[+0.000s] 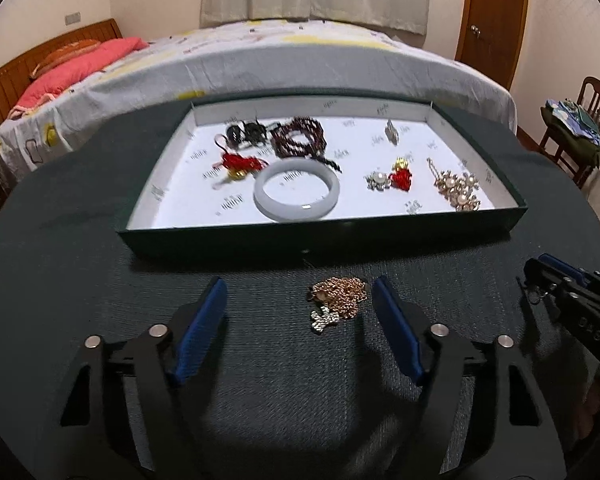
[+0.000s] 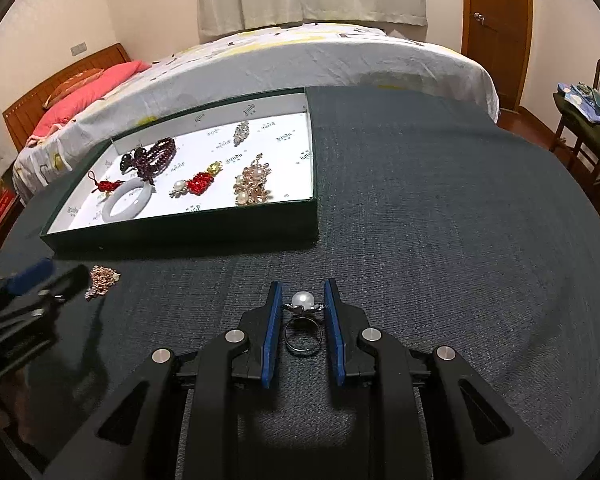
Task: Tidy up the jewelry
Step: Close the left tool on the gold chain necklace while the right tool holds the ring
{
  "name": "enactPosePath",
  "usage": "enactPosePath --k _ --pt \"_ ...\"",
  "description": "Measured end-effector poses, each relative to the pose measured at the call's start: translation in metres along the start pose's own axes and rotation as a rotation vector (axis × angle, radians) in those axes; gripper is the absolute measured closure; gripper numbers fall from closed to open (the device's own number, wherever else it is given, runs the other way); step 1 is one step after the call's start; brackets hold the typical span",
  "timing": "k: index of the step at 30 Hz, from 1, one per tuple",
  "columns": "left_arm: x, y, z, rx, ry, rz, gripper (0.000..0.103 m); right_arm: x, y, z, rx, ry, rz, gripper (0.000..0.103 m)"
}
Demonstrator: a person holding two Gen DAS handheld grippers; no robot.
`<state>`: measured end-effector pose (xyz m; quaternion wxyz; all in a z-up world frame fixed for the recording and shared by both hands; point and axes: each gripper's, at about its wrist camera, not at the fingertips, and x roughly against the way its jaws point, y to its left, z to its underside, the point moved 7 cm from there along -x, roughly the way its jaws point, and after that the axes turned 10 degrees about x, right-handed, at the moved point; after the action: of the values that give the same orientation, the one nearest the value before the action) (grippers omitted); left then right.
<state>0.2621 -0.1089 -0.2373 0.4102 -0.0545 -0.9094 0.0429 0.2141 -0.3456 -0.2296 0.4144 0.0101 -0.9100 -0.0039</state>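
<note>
Your left gripper [image 1: 298, 292] stands wide open over the dark green table cover [image 1: 80, 208]. Blue pads [image 1: 202, 330] sit well apart on either side of a heaped rose-gold chain necklace [image 1: 340, 298]; neither pad touches it. A small rhinestone pendant [image 1: 322, 320] lies at the heap's near edge. The heap rests on the cover just in front of the tray's near wall.

Your right gripper [image 2: 302, 294] is narrowed around a pearl ring [image 2: 302, 310]. The ring's setting spans the gap between the pads, apparently touching both near their tips. The band [image 2: 303, 338] lies flat on the cover, so the ring is pinched but not lifted. It sits near the table's front edge, well right of the necklace [image 2: 102, 278].

The shallow green tray [image 1: 320, 240], white-lined, stands toward the table's far edge. Inside:
- pale jade bangle [image 1: 296, 190], near the front wall
- dark red bead bracelet [image 1: 298, 138], behind the bangle
- black hair clip [image 1: 246, 132], toward the back left
- red knotted charm [image 1: 240, 164], left of the bangle
- red beaded brooch [image 1: 402, 176], with a pearl brooch [image 1: 378, 180] just beside it
- gold-and-pearl earrings [image 1: 458, 188], by the right wall
- small silver piece [image 1: 392, 132], toward the back right

Left view is slightly blurred.
</note>
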Motion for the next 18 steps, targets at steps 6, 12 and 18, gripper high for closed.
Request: enactPosePath --k 6,12,18 --pt "-0.014 -0.002 0.004 -0.010 0.035 -0.005 0.040 -0.001 0.001 0.001 -0.012 -0.001 -0.019 0.081" --pt "-0.019 -0.005 0.004 -0.006 0.050 0.009 0.041 -0.002 0.005 0.002 -0.011 0.003 -0.031 0.081" --pt "-0.018 -0.012 0.005 -0.037 0.050 0.032 0.056 -0.003 0.007 0.003 -0.012 0.004 -0.033 0.081"
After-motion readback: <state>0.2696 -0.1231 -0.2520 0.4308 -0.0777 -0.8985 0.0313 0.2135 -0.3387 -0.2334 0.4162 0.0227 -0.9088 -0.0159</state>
